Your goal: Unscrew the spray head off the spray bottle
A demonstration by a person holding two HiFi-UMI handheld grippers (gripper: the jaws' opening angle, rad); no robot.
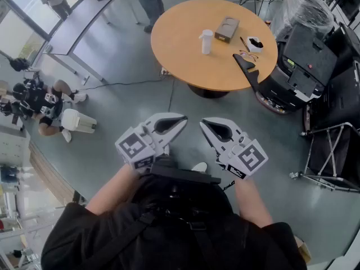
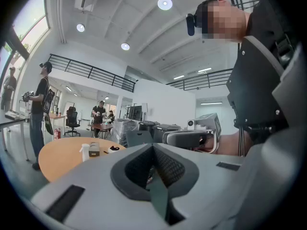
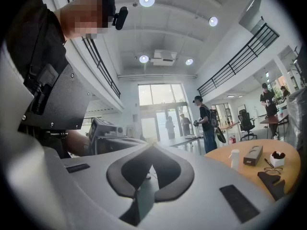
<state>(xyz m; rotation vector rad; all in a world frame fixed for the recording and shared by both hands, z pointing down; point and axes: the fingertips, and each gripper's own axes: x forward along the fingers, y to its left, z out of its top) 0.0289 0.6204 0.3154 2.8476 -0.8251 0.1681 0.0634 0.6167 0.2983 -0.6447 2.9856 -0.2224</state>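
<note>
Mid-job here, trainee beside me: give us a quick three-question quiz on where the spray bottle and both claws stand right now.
1. True or false: the left claw is shut on the spray bottle.
2. In the head view, on which side of the spray bottle does the brown box lie? A) left B) right C) nearer the person
3. Fill in: the right claw has its jaws ___, with nothing between them.

Key
1. False: it is shut on nothing; the bottle stands upright on the round table, far from both claws.
2. B
3. shut
</note>
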